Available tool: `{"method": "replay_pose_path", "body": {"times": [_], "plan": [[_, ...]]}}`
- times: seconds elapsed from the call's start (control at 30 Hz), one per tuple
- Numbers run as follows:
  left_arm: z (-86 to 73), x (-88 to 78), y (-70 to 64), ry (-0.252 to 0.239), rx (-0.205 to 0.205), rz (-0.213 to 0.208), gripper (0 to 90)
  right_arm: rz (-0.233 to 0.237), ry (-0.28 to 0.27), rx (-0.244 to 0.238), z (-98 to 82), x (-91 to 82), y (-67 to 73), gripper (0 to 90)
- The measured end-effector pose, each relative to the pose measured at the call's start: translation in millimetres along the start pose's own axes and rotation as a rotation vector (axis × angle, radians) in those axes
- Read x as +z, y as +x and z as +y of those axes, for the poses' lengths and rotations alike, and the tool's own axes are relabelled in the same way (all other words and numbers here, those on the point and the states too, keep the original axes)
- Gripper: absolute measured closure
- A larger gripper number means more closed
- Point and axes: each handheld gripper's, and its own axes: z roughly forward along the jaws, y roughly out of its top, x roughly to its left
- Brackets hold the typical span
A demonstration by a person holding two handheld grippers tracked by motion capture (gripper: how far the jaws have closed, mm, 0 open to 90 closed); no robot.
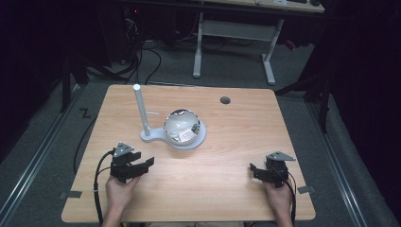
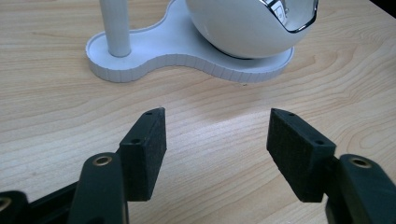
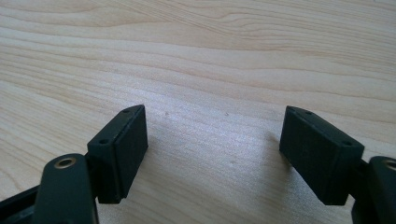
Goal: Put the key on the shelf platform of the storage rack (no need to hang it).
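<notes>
On the wooden table (image 1: 227, 142) stands a white base (image 1: 163, 137) with an upright white post (image 1: 141, 111) and a white ball-shaped shell (image 1: 182, 125) with a shiny rimmed opening. Something small, white and red, shows inside the opening (image 1: 189, 134); I cannot tell what it is. My left gripper (image 1: 144, 161) rests near the front left, open and holding nothing, just short of the base. In the left gripper view the gripper (image 2: 217, 114) points at the base (image 2: 177, 44), post (image 2: 114, 25) and shell (image 2: 243, 28). My right gripper (image 1: 254, 171) is open at the front right, over bare wood (image 3: 215, 109).
A round cable hole (image 1: 225, 100) lies near the table's far edge. Behind the table stand another desk's white legs (image 1: 236, 33), and cables lie on the grey floor (image 1: 142, 61). A hand holds each gripper at the table's front edge.
</notes>
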Motion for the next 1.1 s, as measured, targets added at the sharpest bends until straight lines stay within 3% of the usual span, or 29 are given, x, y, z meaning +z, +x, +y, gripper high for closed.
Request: {"method": "replay_pose_path", "body": {"times": [0.2,0.23,0.33,0.47,0.53,0.8,0.93,1.1], "plan": [[-6.7,4.8,3.7,0.005,0.012,0.015,38.0,0.0,0.0,0.001,0.0,-0.1,0.0,23.8],[-8.0,5.5,3.6,0.002,-0.003,0.026,37.9,0.0,0.0,0.001,0.0,-0.1,0.0,23.8],[-10.6,7.7,7.6,-0.002,0.038,0.019,37.8,0.0,0.0,0.001,0.0,-0.1,0.0,23.8],[-14.8,10.6,8.9,-0.006,0.02,0.037,37.7,0.001,0.0,0.001,0.0,-0.1,0.1,23.8],[-17.2,12.4,11.0,-0.004,0.04,0.034,37.6,0.0,0.001,0.002,0.0,-0.2,0.1,23.8],[-26.1,18.4,13.6,0.009,0.027,0.047,36.8,0.0,0.0,0.0,-0.1,-0.2,0.1,23.8],[-36.4,21.8,16.6,-0.011,0.093,0.052,36.3,0.0,0.001,0.001,-0.1,-0.2,0.1,23.8],[-42.7,28.3,20.1,-0.038,0.134,0.065,35.7,0.0,0.0,0.0,-0.1,-0.2,0.1,23.8]]}}
